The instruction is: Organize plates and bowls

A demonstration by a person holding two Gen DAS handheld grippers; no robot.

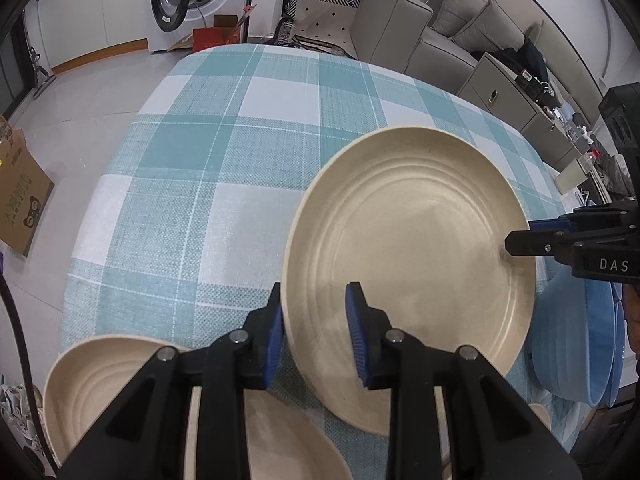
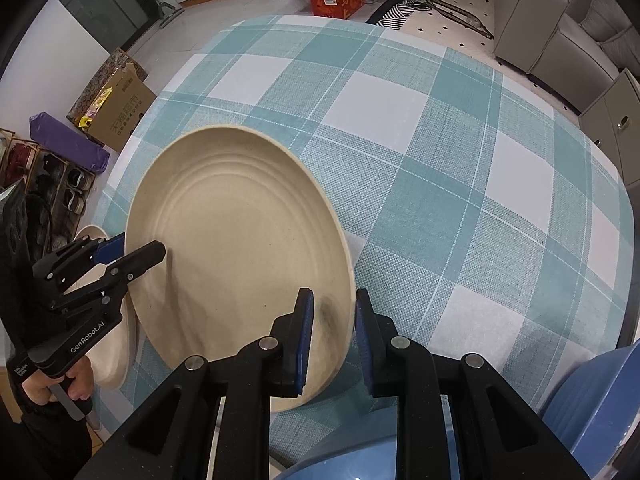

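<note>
Plate (image 1: 412, 264) held above checked tablecloth (image 1: 224, 184), tilted | left gripper (image 1: 316, 332) clamps its left rim | right gripper (image 2: 332, 336) clamps opposite rim | risk: hands pulling unevenly could twist plate free, dropping it onto beige dishes (image 1: 104, 392) nearby or blue bowls (image 1: 576, 344).

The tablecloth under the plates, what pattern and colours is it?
The tablecloth is a teal and white plaid check with thin white lines, clearest in the right wrist view.
</note>
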